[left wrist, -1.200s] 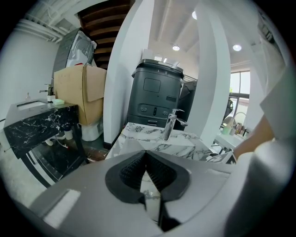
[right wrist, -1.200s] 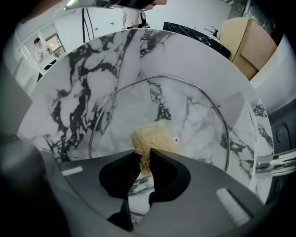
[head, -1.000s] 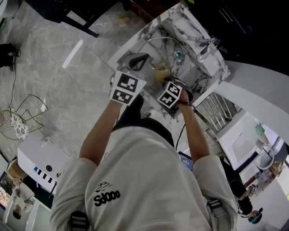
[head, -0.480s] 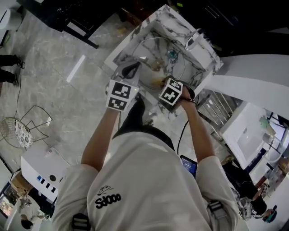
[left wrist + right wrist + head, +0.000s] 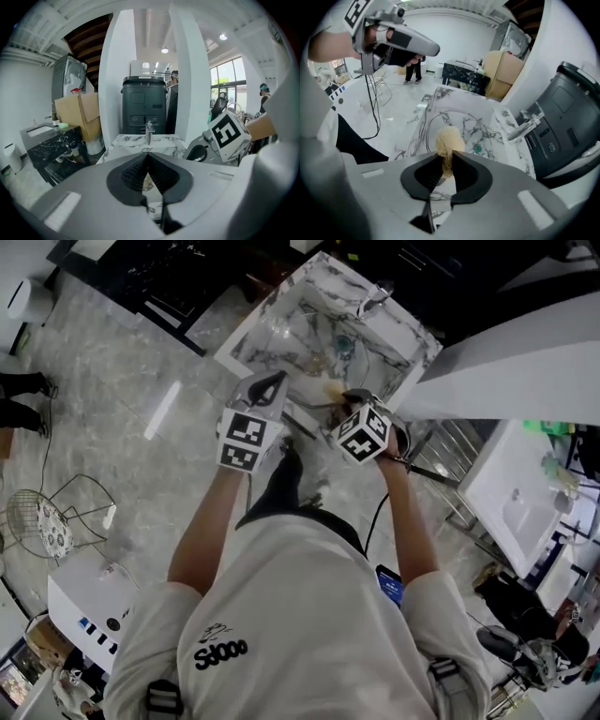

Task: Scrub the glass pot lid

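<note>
The glass pot lid shows only as a thin round rim [image 5: 427, 123] lying in the marble sink [image 5: 251, 341]; in the head view I cannot make it out. My right gripper [image 5: 342, 397] [image 5: 446, 161] is shut on a beige scrubber [image 5: 449, 139] [image 5: 330, 387] and hovers over the near part of the basin, above the lid. To its left, my left gripper [image 5: 274, 382] [image 5: 148, 161] is held up above the sink's near edge. Its pads meet at the tip and nothing shows between them. From the right gripper view, the left gripper [image 5: 404, 52] sits high and apart from the lid.
A chrome faucet [image 5: 380, 294] [image 5: 525, 124] stands at the sink's far side, with a teal drain [image 5: 478, 149] below it. A dark bin [image 5: 143, 105] stands behind the sink. A cardboard box [image 5: 77, 115] and black counter [image 5: 47, 143] are left. A wire basket [image 5: 52, 517] sits on the floor.
Both grippers have stayed side by side at the sink's near edge while the head camera swung, so the sink sits higher in view. The scrubber is still gripped on the right.
</note>
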### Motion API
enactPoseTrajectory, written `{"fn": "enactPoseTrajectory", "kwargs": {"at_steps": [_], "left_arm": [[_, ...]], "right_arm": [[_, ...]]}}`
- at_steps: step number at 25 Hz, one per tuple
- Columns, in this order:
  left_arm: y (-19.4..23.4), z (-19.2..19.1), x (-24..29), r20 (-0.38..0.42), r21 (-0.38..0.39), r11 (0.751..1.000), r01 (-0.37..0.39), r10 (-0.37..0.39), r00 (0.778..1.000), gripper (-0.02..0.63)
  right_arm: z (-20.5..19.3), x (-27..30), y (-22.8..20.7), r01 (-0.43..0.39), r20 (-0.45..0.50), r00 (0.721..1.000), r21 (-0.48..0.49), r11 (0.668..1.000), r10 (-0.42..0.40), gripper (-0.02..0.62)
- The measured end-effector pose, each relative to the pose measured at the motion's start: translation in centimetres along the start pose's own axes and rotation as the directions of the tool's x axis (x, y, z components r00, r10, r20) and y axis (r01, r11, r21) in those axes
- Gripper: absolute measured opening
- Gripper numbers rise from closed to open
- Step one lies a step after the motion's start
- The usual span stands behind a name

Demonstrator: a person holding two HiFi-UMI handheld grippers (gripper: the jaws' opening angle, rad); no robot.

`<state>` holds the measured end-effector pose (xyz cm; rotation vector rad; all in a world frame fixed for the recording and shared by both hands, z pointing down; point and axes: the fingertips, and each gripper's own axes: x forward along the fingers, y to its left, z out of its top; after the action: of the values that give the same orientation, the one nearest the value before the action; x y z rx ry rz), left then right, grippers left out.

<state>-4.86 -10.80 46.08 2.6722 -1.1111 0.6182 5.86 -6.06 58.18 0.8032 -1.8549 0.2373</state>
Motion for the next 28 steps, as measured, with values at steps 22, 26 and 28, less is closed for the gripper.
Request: {"fn": "enactPoseTrajectory", "kwargs": {"at_steps": [22, 26, 28], "left_arm": [[-11.8, 11.2, -16.7, 0.338, 0.182, 0.980, -0.085, 0.019, 0.941, 0.011], [-12.5, 12.8, -18.8, 0.393, 0.174, 0.980, -0.098, 0.022, 0.919, 0.011], [-12.9, 13.1, -19.6, 0.410, 0.165, 0.982, -0.094, 0.019, 0.912, 0.011]], "right_arm": [[3.9, -26.0, 2.7, 0.245, 0.487, 0.812, 0.217, 0.945, -0.322, 0.046], [4.7, -30.0, 3.1, 0.286, 0.533, 0.767, 0.214, 0.934, -0.357, 0.046], [4.9, -31.6, 3.6, 0.301, 0.550, 0.750, 0.212, 0.930, -0.368, 0.045]]}}
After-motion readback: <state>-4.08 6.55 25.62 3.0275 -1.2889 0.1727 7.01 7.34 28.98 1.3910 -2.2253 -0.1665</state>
